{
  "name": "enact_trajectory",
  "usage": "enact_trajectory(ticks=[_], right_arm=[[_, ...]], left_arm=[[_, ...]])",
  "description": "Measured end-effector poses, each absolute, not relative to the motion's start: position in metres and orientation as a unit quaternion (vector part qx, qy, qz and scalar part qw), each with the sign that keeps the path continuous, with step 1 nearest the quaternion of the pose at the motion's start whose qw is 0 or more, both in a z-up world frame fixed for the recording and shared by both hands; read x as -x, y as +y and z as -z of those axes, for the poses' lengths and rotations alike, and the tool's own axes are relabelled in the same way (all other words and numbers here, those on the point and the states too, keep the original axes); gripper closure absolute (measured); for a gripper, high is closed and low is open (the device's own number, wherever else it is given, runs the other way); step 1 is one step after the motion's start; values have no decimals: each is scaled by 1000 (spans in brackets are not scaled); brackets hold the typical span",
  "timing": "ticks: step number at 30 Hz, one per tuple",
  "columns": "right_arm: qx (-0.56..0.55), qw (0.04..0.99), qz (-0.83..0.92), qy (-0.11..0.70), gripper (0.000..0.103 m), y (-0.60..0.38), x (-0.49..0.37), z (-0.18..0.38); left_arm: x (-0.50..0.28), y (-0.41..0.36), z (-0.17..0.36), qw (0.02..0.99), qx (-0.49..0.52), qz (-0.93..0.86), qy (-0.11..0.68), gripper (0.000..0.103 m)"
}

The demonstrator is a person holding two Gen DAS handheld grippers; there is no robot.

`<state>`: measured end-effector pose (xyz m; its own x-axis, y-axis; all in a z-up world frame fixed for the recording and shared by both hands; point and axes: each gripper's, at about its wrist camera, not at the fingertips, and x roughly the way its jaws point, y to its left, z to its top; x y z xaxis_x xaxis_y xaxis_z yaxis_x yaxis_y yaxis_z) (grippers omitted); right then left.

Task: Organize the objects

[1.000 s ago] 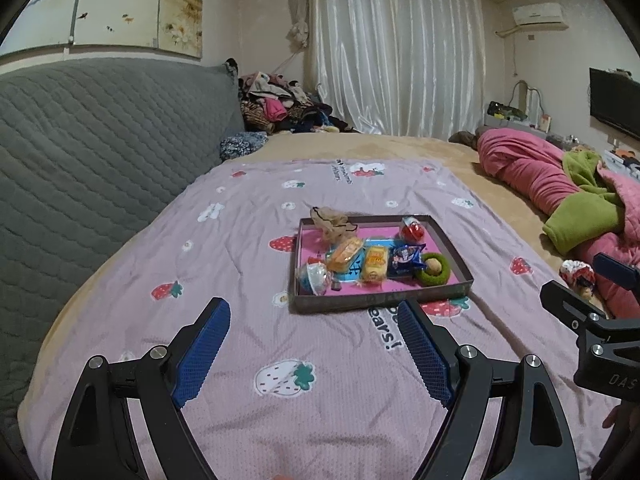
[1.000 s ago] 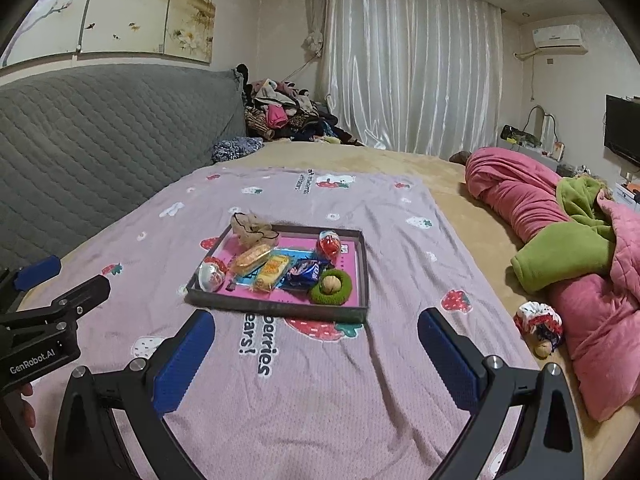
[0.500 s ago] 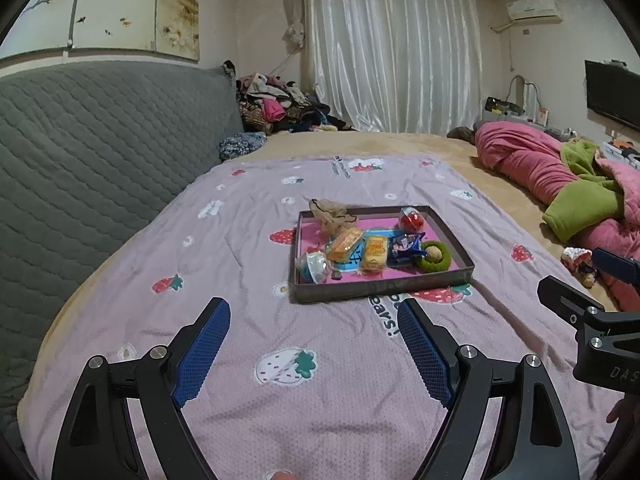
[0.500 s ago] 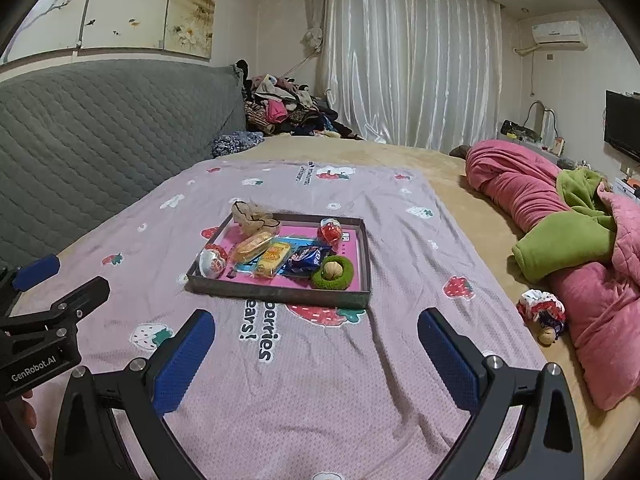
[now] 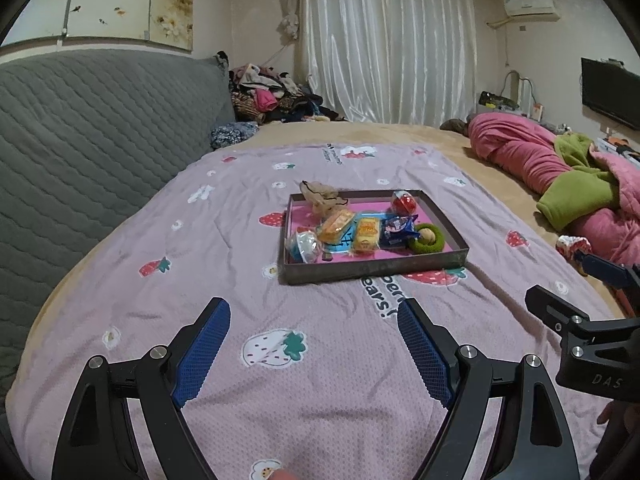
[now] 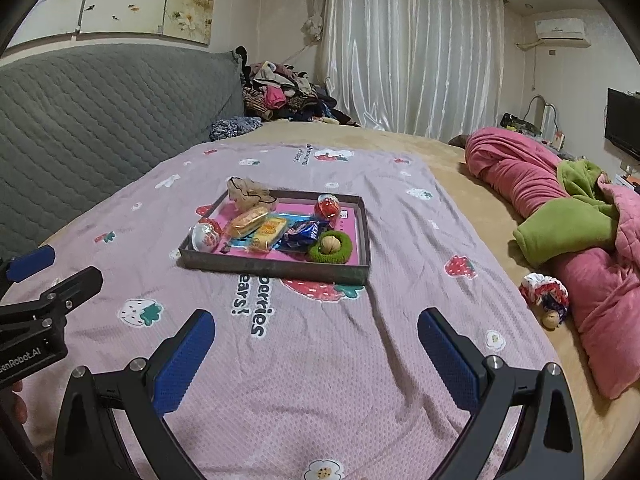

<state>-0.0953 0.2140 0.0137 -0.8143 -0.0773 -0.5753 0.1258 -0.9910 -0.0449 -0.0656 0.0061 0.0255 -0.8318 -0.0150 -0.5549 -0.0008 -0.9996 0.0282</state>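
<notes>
Currently left gripper (image 5: 314, 322) and right gripper (image 6: 316, 334) hover over the bedspread (image 6: 340, 360), fingers apart, empty. Snacks and toys lie in the tray (image 6: 276, 267); sorted or awaiting sorting, undetermined.

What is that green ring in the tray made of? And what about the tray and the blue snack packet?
The green ring looks like fuzzy fabric, maybe a soft scrunchie: its surface is tufted and matte. The tray seems to be cardboard or thin metal; its dull grey walls are straight and thin, so I cannot tell which. The blue snack packet looks like shiny plastic film, crinkled and glinting.
</notes>
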Motion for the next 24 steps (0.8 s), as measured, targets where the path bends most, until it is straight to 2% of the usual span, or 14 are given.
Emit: enact_trajectory(ticks=[24], right_arm=[[-318, 38, 946, 49, 1, 225, 95, 31]], left_arm=[[72, 2, 23, -2, -319, 948, 3, 16]])
